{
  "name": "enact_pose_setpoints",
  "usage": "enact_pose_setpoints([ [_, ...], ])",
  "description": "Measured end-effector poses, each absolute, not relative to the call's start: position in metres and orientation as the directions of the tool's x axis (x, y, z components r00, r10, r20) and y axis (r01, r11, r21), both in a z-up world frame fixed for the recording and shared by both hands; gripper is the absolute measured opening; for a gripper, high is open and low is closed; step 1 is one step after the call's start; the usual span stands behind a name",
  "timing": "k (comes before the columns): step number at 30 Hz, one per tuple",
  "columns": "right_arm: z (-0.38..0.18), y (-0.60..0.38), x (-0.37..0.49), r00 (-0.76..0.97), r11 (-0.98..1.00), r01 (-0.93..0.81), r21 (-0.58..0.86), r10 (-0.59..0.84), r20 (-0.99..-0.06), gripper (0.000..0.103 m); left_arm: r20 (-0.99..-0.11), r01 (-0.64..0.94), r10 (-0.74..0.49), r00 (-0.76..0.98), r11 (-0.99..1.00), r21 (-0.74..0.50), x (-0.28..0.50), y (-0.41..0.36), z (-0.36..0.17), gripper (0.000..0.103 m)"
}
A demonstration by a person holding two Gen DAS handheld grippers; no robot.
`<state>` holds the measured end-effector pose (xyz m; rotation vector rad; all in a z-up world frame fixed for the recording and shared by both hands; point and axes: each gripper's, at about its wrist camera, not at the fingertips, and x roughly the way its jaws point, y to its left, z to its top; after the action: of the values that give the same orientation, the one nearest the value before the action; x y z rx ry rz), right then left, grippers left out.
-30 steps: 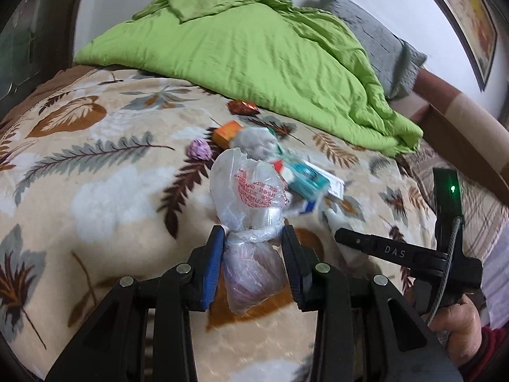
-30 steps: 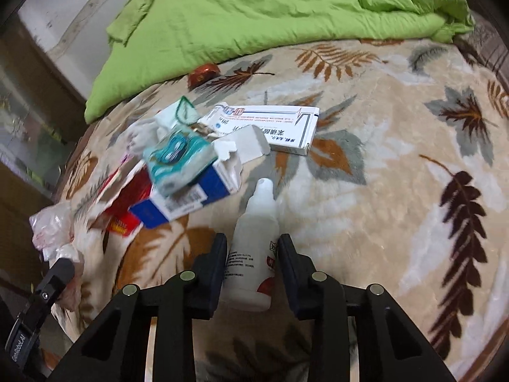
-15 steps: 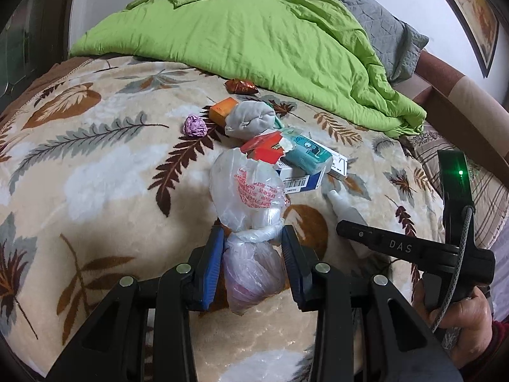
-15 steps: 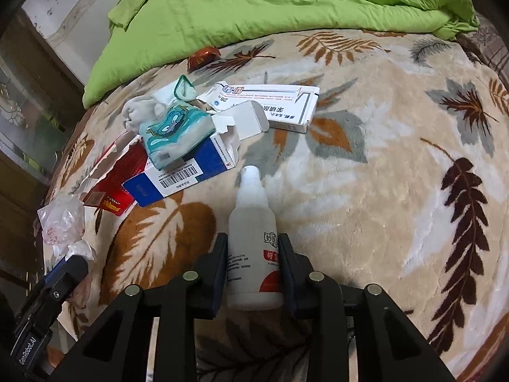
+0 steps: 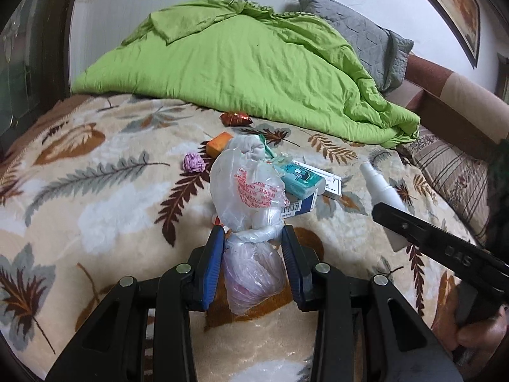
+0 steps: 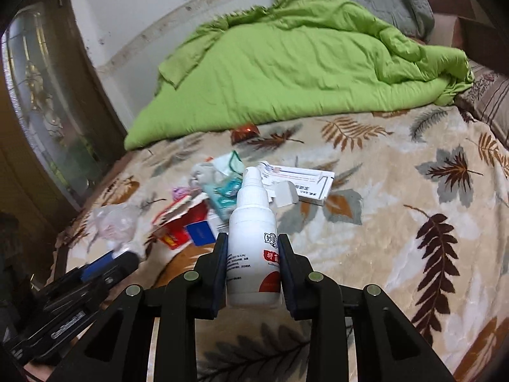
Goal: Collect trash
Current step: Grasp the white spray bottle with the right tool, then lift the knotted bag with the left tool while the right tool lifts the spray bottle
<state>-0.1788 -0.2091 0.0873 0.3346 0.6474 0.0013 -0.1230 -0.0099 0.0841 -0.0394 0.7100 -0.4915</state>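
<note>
My left gripper [image 5: 253, 238] is shut on a knotted clear plastic bag [image 5: 248, 191] with red print, held above the bed. My right gripper [image 6: 253, 248] is shut on a white spray bottle [image 6: 253, 238] with a red label, lifted off the blanket; the bottle also shows in the left wrist view [image 5: 381, 194]. A pile of trash lies mid-bed: a teal tissue pack [image 5: 299, 180], a blue and white box [image 5: 300, 205], a long white box [image 6: 302, 184], a red packet [image 6: 181, 226], an orange box [image 5: 219, 143], a purple wad [image 5: 193, 163] and a red foil wrapper [image 5: 236, 118].
The bed carries a beige leaf-print blanket [image 5: 95, 191]. A green duvet [image 5: 248, 63] is heaped at the far side, with a grey pillow [image 5: 359, 35] behind it. A dark wooden cabinet with glass [image 6: 38, 102] stands left of the bed.
My right gripper has lifted the spray bottle off the blanket and tilted up. My left gripper has risen with the bag, so the far wall now shows.
</note>
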Motion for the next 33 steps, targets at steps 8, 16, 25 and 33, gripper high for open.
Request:
enact_pose_setpoints([
  [8,0.092,-0.211,-0.193,0.825,0.941,0.086,0.326,0.117,-0.553,0.032,-0.609,0.434,-0.416,0.675,0.892,-0.127,-0.129,-0.023,0.085,0.035],
  [16,0.090,-0.210,-0.193,0.821,0.941,0.085,0.327,0.120,-0.559,0.032,-0.589,0.444,-0.383,0.711,0.895,-0.046,-0.137,-0.033,0.088,0.036],
  [25,0.090,-0.210,-0.192,0.818,0.940,0.086,0.329,0.122,-0.562,0.032,-0.599,0.436,-0.379,0.706,0.898,-0.055,-0.135,-0.031,0.086,0.036],
  [33,0.089,-0.209,-0.192,0.818,0.940,0.086,0.330,0.123,-0.561,0.032,-0.598,0.437,-0.378,0.707,0.898,-0.051,-0.134,-0.030,0.086,0.036],
])
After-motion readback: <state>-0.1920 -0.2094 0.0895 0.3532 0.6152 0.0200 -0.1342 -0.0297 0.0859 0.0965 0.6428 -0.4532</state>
